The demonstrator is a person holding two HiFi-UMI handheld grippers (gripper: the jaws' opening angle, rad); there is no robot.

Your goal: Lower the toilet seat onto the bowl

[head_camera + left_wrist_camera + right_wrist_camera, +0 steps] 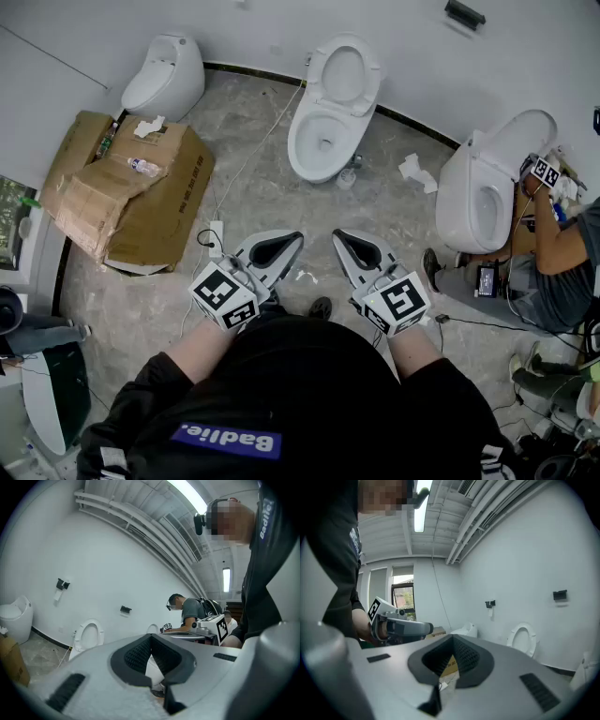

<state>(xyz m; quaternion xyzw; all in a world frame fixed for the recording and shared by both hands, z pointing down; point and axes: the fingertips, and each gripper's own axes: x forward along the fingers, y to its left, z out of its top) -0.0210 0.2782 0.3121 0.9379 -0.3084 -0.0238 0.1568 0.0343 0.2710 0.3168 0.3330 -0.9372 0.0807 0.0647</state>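
The left tongs (292,240) and right tongs (340,238) are held closed and empty, well apart from the raised toilet seat (344,73).

Left claw (289,242) and right claw (344,241) closed.

**Three toilets, two claws**

Three toilets: left toilet (164,75), middle toilet (323,141), right toilet (473,202). Two claws: left claw (281,246), right claw (349,246). Two crumpled tissues: cardboard-top tissue (148,127), floor tissue (412,172). One plastic bottle (141,167). One flattened cardboard box (159,216).
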